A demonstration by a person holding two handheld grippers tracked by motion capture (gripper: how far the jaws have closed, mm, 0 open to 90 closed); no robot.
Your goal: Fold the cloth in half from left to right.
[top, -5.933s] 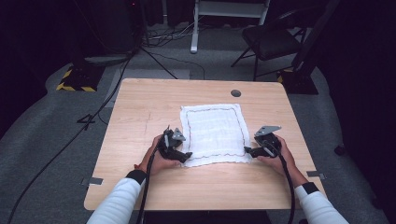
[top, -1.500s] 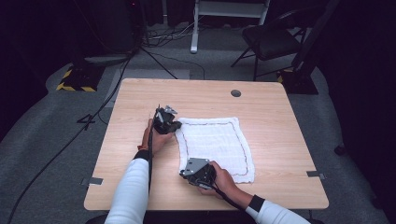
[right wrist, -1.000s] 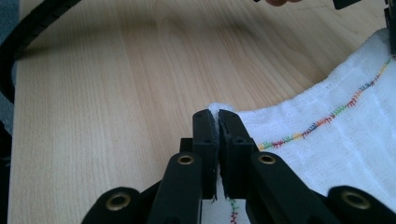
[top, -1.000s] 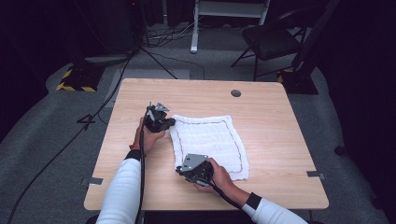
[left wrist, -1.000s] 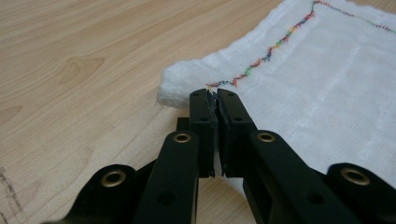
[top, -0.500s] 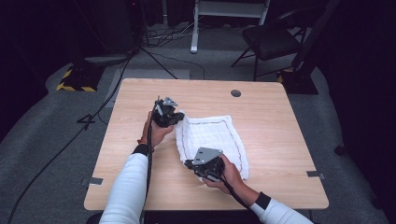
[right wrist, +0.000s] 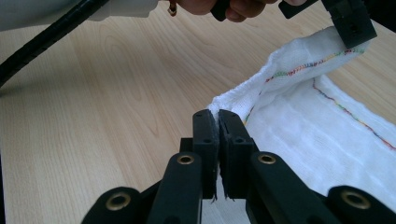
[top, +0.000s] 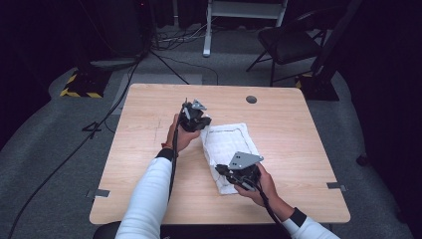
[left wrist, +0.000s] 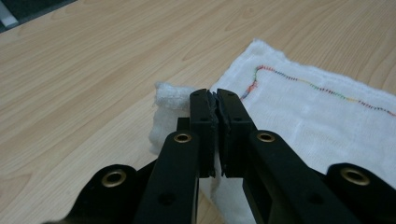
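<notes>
A white cloth with a coloured stitched border lies partly folded over itself on the wooden table. My left gripper is shut on the cloth's far left corner and holds it just above the table; in the left gripper view that gripper pinches the cloth between its jaws. My right gripper is shut on the cloth's near corner. In the right gripper view that gripper grips the raised cloth edge, which runs up to the other gripper.
A round grommet hole sits at the table's far side. Bare wood lies left of the cloth and along the right edge. Tape strips mark the table's side edges. A chair and cables stand on the floor beyond.
Both grippers have carried the cloth's left edge rightward over the rest, so the cloth now looks narrower. The right gripper has moved right and slightly nearer me.
</notes>
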